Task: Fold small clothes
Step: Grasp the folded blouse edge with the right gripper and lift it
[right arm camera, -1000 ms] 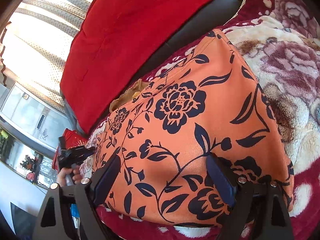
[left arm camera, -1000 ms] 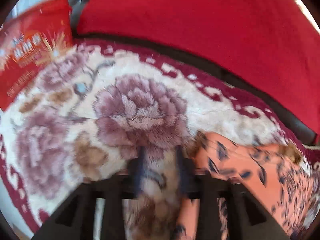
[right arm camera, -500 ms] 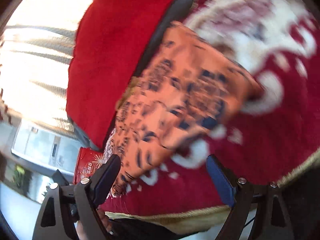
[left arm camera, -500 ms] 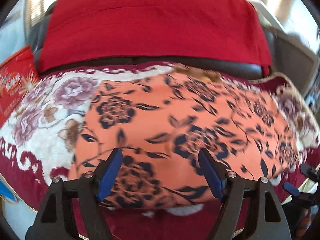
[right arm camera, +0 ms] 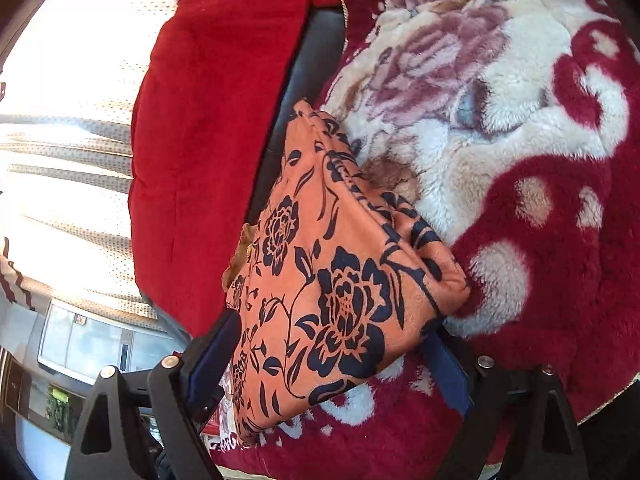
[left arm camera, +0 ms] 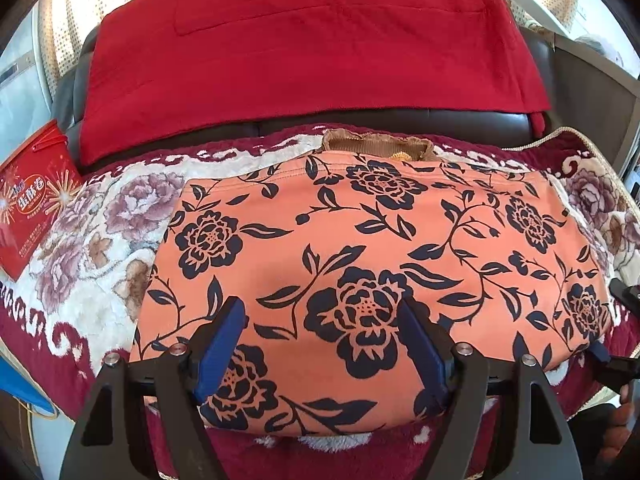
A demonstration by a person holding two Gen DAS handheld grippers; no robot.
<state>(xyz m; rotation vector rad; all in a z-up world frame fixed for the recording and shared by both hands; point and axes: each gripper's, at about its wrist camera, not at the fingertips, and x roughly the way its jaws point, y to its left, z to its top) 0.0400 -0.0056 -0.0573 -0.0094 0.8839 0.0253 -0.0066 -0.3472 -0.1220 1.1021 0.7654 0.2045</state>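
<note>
An orange garment with a dark floral print [left arm camera: 360,256] lies folded flat on a plush flowered blanket [left arm camera: 100,224] on a sofa seat. A tan knit collar [left arm camera: 376,146] shows at its far edge. My left gripper [left arm camera: 320,336] is open and empty, its blue pads above the garment's near edge. My right gripper [right arm camera: 332,348] is open and empty at the garment's right end [right arm camera: 340,280], seen side-on. The right gripper's black tip [left arm camera: 624,320] shows at the right edge of the left wrist view.
A red cushion [left arm camera: 308,48] covers the dark sofa back [left arm camera: 400,120] behind the garment. A red printed box [left arm camera: 32,200] stands at the left. The blanket [right arm camera: 520,120] stretches to the right of the garment. A window with patterned curtains [right arm camera: 72,140] lies beyond.
My left gripper opened wider and pulled back from the blanket to face the whole garment. My right gripper drew off the garment to its right end, swinging to a side-on view.
</note>
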